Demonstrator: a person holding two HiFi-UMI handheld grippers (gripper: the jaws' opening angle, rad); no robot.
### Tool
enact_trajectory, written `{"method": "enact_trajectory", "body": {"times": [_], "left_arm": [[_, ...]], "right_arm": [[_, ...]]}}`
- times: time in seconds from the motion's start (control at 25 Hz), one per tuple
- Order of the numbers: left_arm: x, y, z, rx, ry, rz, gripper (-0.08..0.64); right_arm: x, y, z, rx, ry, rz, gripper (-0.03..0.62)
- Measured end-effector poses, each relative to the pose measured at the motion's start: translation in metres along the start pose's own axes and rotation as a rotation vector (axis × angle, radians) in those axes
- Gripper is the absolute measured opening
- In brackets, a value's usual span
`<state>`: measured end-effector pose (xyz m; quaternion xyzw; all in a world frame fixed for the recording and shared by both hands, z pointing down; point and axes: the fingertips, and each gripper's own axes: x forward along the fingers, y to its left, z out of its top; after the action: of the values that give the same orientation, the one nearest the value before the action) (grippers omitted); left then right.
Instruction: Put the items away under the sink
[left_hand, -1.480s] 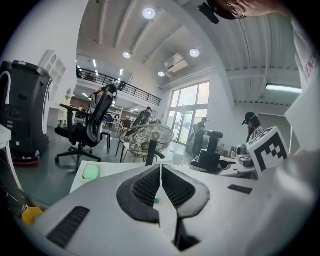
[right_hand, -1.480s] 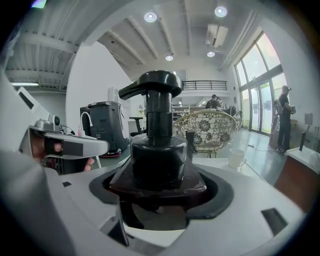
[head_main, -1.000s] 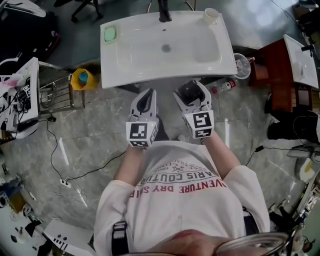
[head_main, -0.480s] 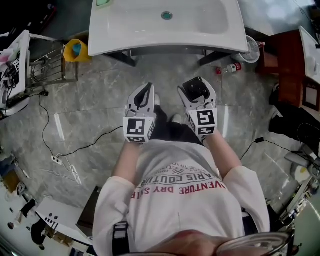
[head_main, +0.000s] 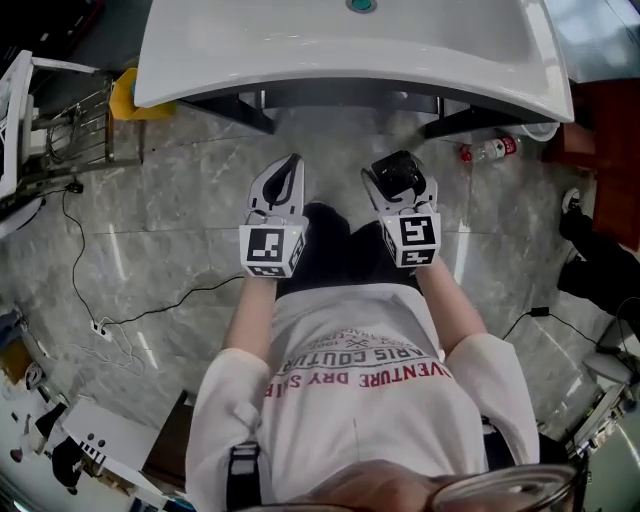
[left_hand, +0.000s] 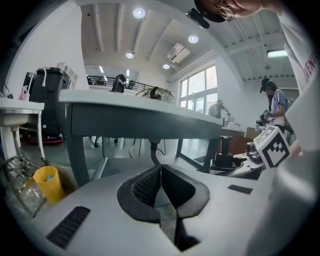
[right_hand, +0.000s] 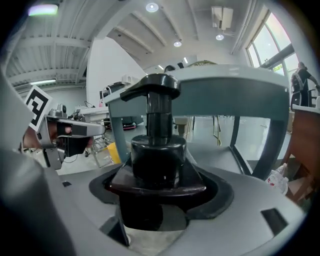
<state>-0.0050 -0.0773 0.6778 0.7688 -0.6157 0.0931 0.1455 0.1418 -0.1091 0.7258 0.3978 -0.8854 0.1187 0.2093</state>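
right hand-held gripper (right_hand: 160, 200) clamping tight on a black pump bottle (right_hand: 157, 125), bottle sitting upright between its jaws, just short of the sink (head_main: 340, 60) front edge, left hand-held gripper (left_hand: 161, 190) hanging alongside, jaws pressing together, gripping nothing

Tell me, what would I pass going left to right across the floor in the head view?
Wire rack → yellow cup → left gripper, shut and empty → right gripper, holding a black pump bottle → plastic bottle lying on the floor.
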Motion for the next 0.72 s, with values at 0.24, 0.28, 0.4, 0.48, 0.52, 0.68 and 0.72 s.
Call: {"method": "enact_trajectory", "body": {"times": [0.24, 0.28, 0.4, 0.48, 0.52, 0.68, 0.72], "left_arm": [[0.053, 0.037, -0.067, 0.032, -0.064, -0.023, 0.026], [0.062, 0.045, -0.072, 0.046, -0.086, -0.013, 0.026], [0.073, 0.065, -0.09, 0.086, -0.119, 0.027, 0.026], [0.077, 0.074, -0.1, 0.094, -0.13, 0.047, 0.027], [0.079, 0.078, -0.103, 0.092, -0.137, 0.052, 0.028], [0.08, 0.087, -0.106, 0.106, -0.15, 0.064, 0.028], [0.08, 0.089, -0.106, 0.115, -0.148, 0.064, 0.026]], "right_arm": [[0.079, -0.005, -0.053, -0.046, -0.06, 0.015, 0.379], [0.093, -0.008, -0.057, -0.056, -0.079, 0.017, 0.379], [0.118, -0.01, -0.068, -0.077, -0.121, 0.012, 0.379], [0.131, -0.009, -0.071, -0.09, -0.138, 0.008, 0.379], [0.138, -0.008, -0.07, -0.091, -0.144, 0.009, 0.379], [0.164, -0.005, -0.064, -0.053, -0.142, 0.008, 0.379], [0.17, -0.004, -0.062, -0.041, -0.137, -0.001, 0.379]]}}
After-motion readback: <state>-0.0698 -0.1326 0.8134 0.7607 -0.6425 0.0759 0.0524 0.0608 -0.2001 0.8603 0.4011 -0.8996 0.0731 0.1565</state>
